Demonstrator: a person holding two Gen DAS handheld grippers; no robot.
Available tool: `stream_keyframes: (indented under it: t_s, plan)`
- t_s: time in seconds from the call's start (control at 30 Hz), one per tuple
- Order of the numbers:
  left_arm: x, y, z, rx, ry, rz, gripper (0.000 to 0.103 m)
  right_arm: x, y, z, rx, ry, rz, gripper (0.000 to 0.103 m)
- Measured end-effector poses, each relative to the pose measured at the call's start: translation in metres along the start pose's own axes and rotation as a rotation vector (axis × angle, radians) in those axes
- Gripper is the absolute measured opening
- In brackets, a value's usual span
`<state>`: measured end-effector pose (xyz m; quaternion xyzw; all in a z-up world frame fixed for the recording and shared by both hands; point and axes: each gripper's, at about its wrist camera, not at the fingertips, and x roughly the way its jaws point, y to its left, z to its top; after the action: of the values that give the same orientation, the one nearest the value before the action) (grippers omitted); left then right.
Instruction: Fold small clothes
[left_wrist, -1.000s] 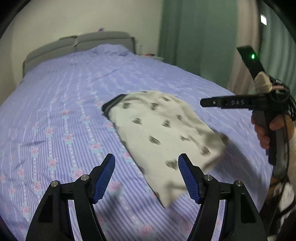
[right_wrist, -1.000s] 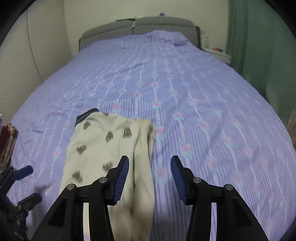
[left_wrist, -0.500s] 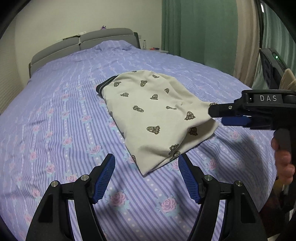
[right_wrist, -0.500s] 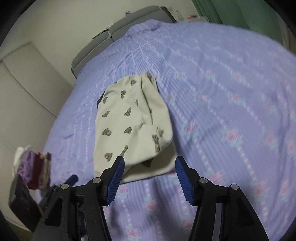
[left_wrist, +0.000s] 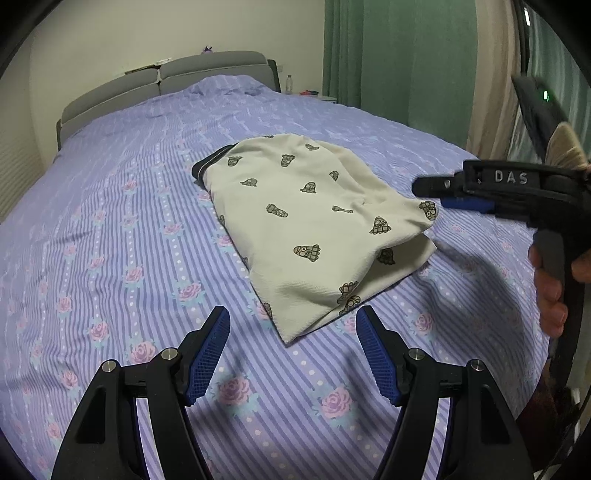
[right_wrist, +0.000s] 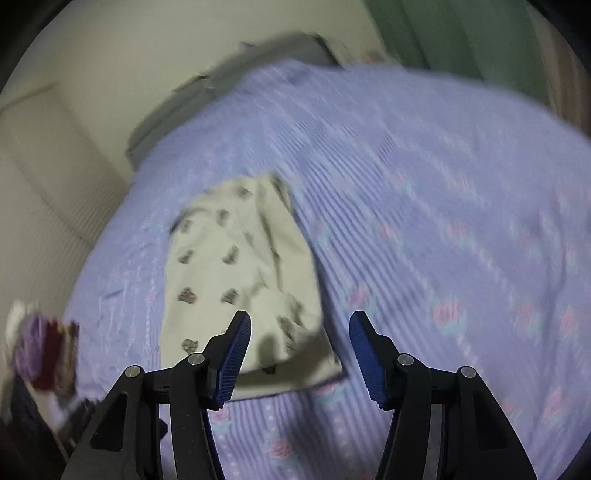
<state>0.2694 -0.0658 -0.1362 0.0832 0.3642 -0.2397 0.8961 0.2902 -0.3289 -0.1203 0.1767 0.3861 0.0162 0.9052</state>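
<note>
A cream pair of small shorts (left_wrist: 314, 221) with dark printed figures and a dark waistband lies folded lengthwise on the purple floral bedspread (left_wrist: 110, 240). It also shows in the blurred right wrist view (right_wrist: 236, 273). My left gripper (left_wrist: 291, 350) is open and empty, just short of the garment's near corner. My right gripper (right_wrist: 299, 350) is open and empty above the garment's near right corner. In the left wrist view it (left_wrist: 436, 192) hovers at the garment's right edge.
A grey headboard (left_wrist: 166, 77) stands at the far end of the bed. Green curtains (left_wrist: 399, 55) hang on the right. A pile of purple and dark red clothes (right_wrist: 40, 354) lies at the left edge of the right wrist view.
The garment has settled flat on the bed. Both grippers stay open. My right gripper has swung down and in toward the garment's right corner; its view is motion-blurred.
</note>
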Motion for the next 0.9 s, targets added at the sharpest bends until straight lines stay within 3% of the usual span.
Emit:
stream_keyframes:
  t_s: [0.07, 0.17, 0.27, 0.33, 0.4, 0.57, 0.73, 0.77, 0.87, 0.9]
  plan:
    - [0.001, -0.001, 0.002, -0.006, 0.000, -0.005, 0.070, 0.000, 0.010, 0.007, -0.093, -0.003, 0.007, 0.052]
    - [0.003, -0.002, 0.005, -0.024, 0.002, -0.020, 0.070, 0.016, 0.017, 0.017, -0.185, 0.060, 0.015, 0.033]
    - [0.003, -0.004, 0.007, -0.021, 0.000, -0.033, 0.070, 0.035, 0.010, 0.022, -0.182, 0.134, 0.004, 0.028]
    - [0.002, -0.005, 0.008, -0.011, -0.002, -0.031, 0.070, 0.040, 0.007, 0.023, -0.173, 0.155, 0.014, 0.013]
    - [0.003, -0.005, 0.008, -0.012, 0.001, -0.031, 0.070, 0.041, 0.005, 0.022, -0.169, 0.174, 0.010, 0.008]
    - [0.008, 0.001, 0.007, -0.022, 0.005, -0.016, 0.070, 0.009, -0.008, 0.019, -0.116, 0.076, 0.037, 0.008]
    - [0.010, 0.006, 0.003, -0.029, 0.018, -0.002, 0.070, 0.016, -0.024, 0.010, -0.084, 0.106, -0.010, 0.009]
    - [0.009, 0.008, 0.003, -0.029, 0.019, 0.001, 0.070, 0.015, -0.025, 0.007, -0.079, 0.104, -0.020, 0.012]
    - [0.009, 0.010, 0.001, -0.032, 0.023, 0.005, 0.070, 0.008, -0.027, -0.002, -0.034, 0.104, -0.049, 0.040]
    - [0.008, 0.011, 0.000, -0.033, 0.023, 0.008, 0.070, 0.004, -0.028, -0.005, -0.009, 0.091, -0.040, 0.042]
